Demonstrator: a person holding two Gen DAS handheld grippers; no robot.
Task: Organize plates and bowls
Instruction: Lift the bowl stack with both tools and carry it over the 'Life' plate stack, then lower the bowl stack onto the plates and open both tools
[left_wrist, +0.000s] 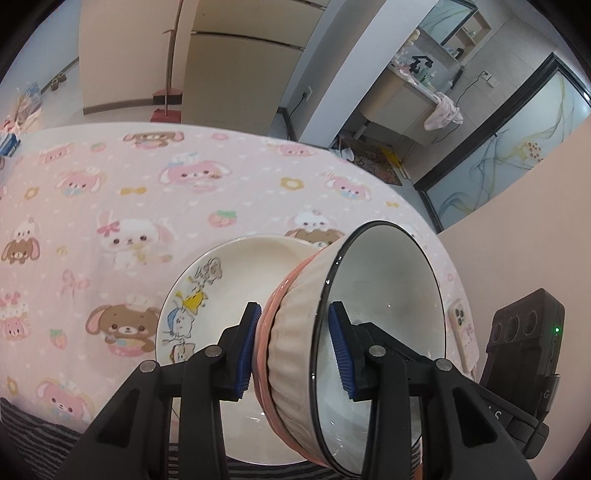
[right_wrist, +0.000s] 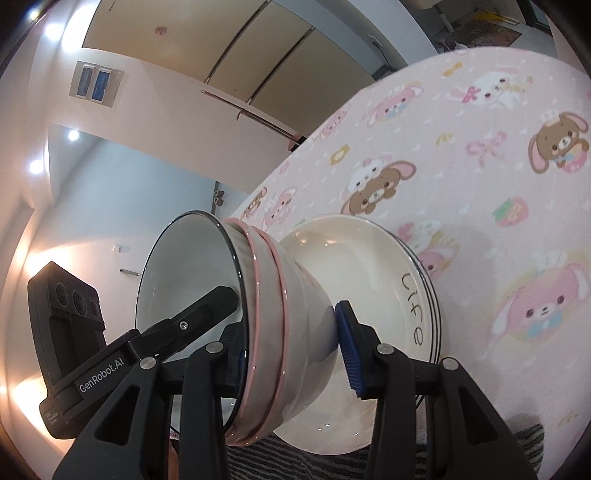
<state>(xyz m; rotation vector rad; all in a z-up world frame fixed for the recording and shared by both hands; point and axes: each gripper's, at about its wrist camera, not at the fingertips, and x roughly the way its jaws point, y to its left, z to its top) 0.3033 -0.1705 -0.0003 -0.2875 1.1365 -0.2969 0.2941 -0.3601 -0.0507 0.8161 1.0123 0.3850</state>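
Note:
A stack of nested bowls (left_wrist: 291, 339), cream with pink and dark rims, stands on a stack of white plates (left_wrist: 236, 269) on the pink cartoon tablecloth. My left gripper (left_wrist: 293, 349) is shut on the bowl stack's rim, one blue pad outside and one inside. My right gripper (right_wrist: 295, 354) grips the same bowl stack (right_wrist: 291, 317) from the opposite side, one pad inside and one on the outer wall. The top plate (right_wrist: 373, 258) reads "Life". Each view looks sideways, so the stack appears tilted.
The other gripper's black body shows in each view: the right one in the left wrist view (left_wrist: 524, 354), the left one in the right wrist view (right_wrist: 70, 339). A pink-cased phone (left_wrist: 463, 332) lies beside the plates. A striped mat (right_wrist: 480, 454) lies at the table's near edge.

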